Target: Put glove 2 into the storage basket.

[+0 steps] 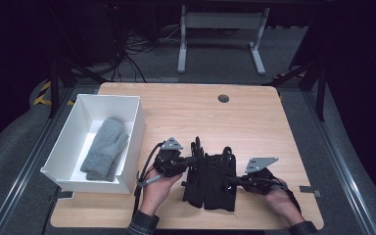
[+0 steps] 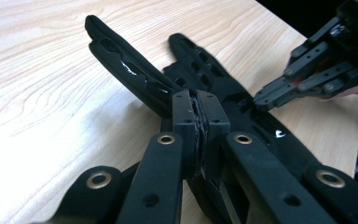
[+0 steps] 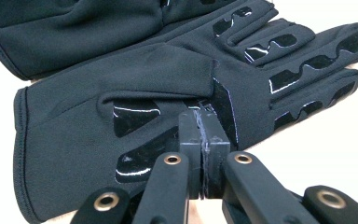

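Two black gloves between both tools, white bin left — grey mitten inside

A lab: dark walls, floor cables, lone wooden table.

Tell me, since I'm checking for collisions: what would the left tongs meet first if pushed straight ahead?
Probably the black gloves they are already against; the left tongs look shut right at them. Beyond lie the right tongs.
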The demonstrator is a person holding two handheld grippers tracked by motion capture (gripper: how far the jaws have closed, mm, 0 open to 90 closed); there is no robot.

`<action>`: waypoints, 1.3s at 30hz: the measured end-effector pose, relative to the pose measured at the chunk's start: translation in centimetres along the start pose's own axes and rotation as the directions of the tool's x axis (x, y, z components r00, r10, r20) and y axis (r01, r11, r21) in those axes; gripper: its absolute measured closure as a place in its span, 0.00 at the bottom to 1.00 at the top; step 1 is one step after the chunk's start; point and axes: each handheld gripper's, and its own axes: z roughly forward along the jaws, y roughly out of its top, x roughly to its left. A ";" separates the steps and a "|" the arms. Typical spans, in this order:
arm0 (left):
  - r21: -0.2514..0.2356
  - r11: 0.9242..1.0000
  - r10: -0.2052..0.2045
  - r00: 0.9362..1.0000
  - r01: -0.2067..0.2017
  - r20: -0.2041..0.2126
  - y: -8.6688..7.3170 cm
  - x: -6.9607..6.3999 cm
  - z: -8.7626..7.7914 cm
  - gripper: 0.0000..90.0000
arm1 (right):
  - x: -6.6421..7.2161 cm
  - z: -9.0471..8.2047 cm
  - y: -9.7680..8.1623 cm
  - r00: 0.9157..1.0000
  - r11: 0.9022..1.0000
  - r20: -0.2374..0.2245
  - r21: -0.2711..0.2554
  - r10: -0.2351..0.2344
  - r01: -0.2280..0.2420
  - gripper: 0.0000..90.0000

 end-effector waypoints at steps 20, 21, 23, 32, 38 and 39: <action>0.020 1.000 0.020 0.999 -0.021 0.042 1.2 -0.7 1.4 0.98 | 1.0 3.1 2.7 0.999 0.999 -0.026 -0.006 -0.034 0.034 1.00; 0.025 1.000 0.018 0.999 -0.019 0.041 1.2 -0.7 1.5 0.98 | 1.1 3.3 2.9 0.999 0.999 -0.031 -0.009 -0.038 0.038 1.00; 0.027 1.000 0.014 0.999 -0.015 0.044 1.2 -0.7 1.8 0.98 | 1.2 3.6 3.2 0.999 0.999 -0.032 -0.009 -0.041 0.041 1.00; 0.052 0.999 0.000 0.999 -0.003 0.045 1.0 -0.2 3.0 0.98 | 1.5 4.8 4.2 0.998 0.998 -0.039 -0.017 -0.053 0.052 1.00; 0.066 0.998 -0.017 0.999 0.014 0.047 0.7 0.1 3.9 0.98 | 1.5 4.6 4.3 0.998 0.998 -0.028 -0.028 -0.062 0.061 1.00; 0.065 0.998 -0.016 0.999 0.013 0.047 0.7 0.0 3.9 0.98 | 1.4 4.3 4.3 0.998 0.998 -0.025 -0.034 -0.061 0.060 1.00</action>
